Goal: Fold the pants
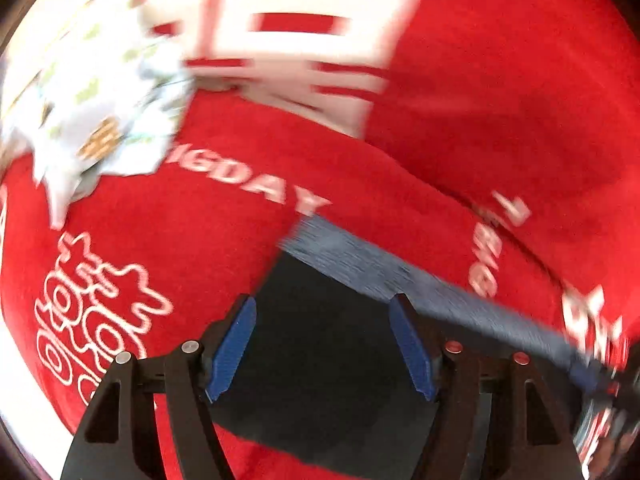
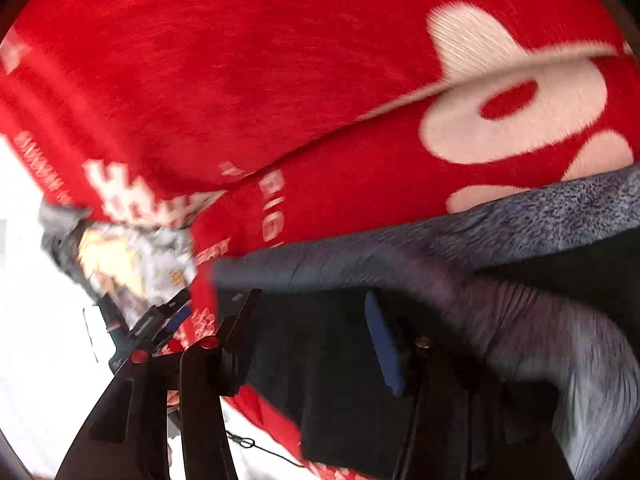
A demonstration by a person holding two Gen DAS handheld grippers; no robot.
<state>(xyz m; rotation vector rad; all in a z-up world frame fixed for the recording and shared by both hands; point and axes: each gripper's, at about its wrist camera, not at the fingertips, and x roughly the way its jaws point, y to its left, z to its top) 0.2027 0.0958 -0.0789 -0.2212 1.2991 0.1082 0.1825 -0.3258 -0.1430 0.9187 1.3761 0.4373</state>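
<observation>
a red fleece blanket (image 1: 480, 80) printed with white lettering and flower shapes covers the whole work surface ahead of both grippers. it lies in soft folds, one ridge running from the upper left down to the right past the left gripper (image 1: 322, 344). ahead and to the left of that gripper a crumpled white patterned cloth (image 1: 96, 120) lies on the blanket. at the far left of the right wrist view there is bright white space beyond the blanket's edge; nothing more of the room can be made out, and both views are blurred by motion.

the pants (image 1: 328, 380) are dark, nearly black, with a heathered grey-blue band (image 1: 384, 272) along one edge. they lie flat on the blanket directly under and between the fingers of both grippers. in the left wrist view the band runs as a long diagonal from just ahead of the fingers down toward the right edge, so the long axis there goes upper left to lower right. in the right wrist view the pants (image 2: 320, 360) spread below the fingers and the band (image 2: 480, 232) sweeps from the centre up to the right.

the left gripper's blue pads (image 1: 232, 352) stand partly apart, clear of the cloth, gripping nothing. the right gripper (image 2: 316, 340) is likewise half open over the dark fabric, holding nothing.
</observation>
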